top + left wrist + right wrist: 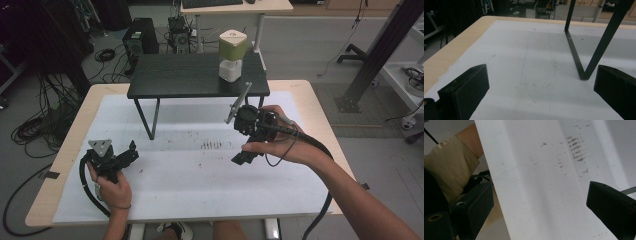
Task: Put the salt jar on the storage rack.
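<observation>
Your worktop (pixel 75 150) carries a white paper sheet (pixel 190 175) and a small black stand (pixel 195 75); on the stand's far right corner sits a green-and-white container (pixel 232 55), nearest your right hand-held gripper (pixel 245 156). It looks like light, rigid plastic, probably smooth and easy to tip, so take the white base squarely, low down. Both the right and your left hand-held gripper (pixel 131 152) hang over the sheet with jaws wide, holding nothing.
</observation>
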